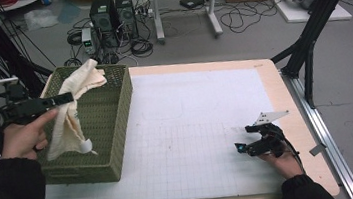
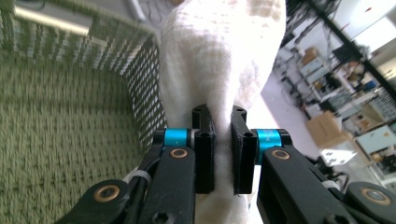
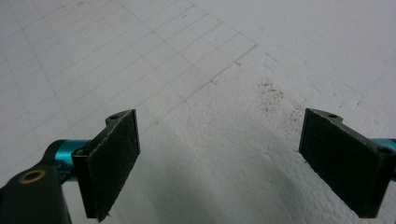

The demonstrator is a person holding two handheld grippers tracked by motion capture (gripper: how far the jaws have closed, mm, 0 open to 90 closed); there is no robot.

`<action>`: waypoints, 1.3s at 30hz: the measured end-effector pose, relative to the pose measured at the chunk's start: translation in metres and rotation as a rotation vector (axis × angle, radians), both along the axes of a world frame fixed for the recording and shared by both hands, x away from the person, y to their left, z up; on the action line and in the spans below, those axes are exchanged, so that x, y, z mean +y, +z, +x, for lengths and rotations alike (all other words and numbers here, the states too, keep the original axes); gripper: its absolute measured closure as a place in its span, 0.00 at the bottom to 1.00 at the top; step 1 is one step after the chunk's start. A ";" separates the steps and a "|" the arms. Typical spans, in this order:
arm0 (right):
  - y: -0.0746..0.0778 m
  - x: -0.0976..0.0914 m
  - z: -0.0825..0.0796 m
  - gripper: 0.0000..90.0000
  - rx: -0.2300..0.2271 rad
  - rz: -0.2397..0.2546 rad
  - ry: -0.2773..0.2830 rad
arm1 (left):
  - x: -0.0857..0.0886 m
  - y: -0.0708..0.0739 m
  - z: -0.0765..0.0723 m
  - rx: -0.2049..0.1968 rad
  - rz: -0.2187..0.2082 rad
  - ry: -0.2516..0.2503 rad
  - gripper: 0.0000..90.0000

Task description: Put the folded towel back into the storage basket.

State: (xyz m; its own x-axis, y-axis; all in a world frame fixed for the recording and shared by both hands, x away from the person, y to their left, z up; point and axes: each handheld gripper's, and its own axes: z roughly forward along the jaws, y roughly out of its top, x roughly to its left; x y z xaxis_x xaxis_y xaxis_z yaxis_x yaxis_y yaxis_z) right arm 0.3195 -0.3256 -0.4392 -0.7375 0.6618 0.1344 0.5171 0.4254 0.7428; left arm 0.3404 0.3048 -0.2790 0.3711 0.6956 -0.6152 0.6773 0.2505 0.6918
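The left hand-held gripper (image 1: 66, 97), clamped on a cream cloth (image 1: 72, 109), hangs it over the green basket (image 1: 111, 122), ready to release; the right hand-held gripper (image 1: 243, 148) rests open on the desk (image 1: 192, 123).

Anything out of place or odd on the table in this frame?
Only the cloth: pinched in the left gripper, it hangs half in and half out of the green basket, over its near-left rim. The right gripper rests open on the white mat, which shows faint specks.

In the left gripper view the cream cloth (image 2: 219, 56) runs off the top edge and hides the far basket (image 2: 70, 140) wall behind it, while the background room is blurred.
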 end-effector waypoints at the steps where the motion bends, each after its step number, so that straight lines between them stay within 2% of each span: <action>1: 0.001 0.000 0.000 0.13 -0.002 -0.002 0.000 | -0.001 -0.005 0.003 0.008 0.005 0.001 0.92; 7: 0.003 -0.005 -0.001 0.13 -0.003 0.011 -0.012 | -0.005 -0.030 0.019 0.061 0.011 0.013 0.92; 11: 0.003 -0.004 -0.002 0.13 -0.008 0.006 -0.006 | -0.011 -0.041 0.029 0.079 0.030 0.015 0.92; 15: 0.002 -0.004 -0.002 0.13 -0.004 0.005 -0.010 | -0.013 -0.049 0.037 0.089 0.028 0.027 0.92; 20: 0.001 -0.002 -0.001 0.13 -0.001 -0.004 -0.003 | -0.015 -0.061 0.049 0.119 0.059 0.036 0.91; 22: 0.000 -0.002 -0.001 0.13 0.006 -0.005 -0.002 | -0.018 -0.065 0.055 0.139 0.099 0.043 0.91; 23: 0.000 -0.002 0.000 0.13 0.004 -0.005 -0.002 | -0.019 -0.068 0.059 0.145 0.099 0.047 0.91; 27: 0.000 -0.002 0.000 0.13 0.009 -0.007 -0.005 | -0.025 -0.072 0.071 0.154 0.110 0.081 0.91; 31: -0.001 -0.002 0.000 0.13 0.006 -0.009 0.002 | -0.032 -0.076 0.083 0.175 0.161 0.107 0.91; 32: -0.001 -0.001 0.000 0.13 0.006 -0.010 0.001 | -0.033 -0.077 0.085 0.177 0.168 0.112 0.91; 34: -0.001 -0.001 0.001 0.13 0.005 -0.008 0.005 | -0.032 -0.080 0.088 0.176 0.143 0.136 0.91; 35: -0.001 -0.002 0.001 0.13 0.003 -0.008 0.007 | -0.032 -0.081 0.088 0.173 0.154 0.151 0.91; 39: -0.001 -0.002 0.001 0.13 0.000 -0.006 0.007 | -0.031 -0.086 0.089 0.180 0.185 0.156 0.91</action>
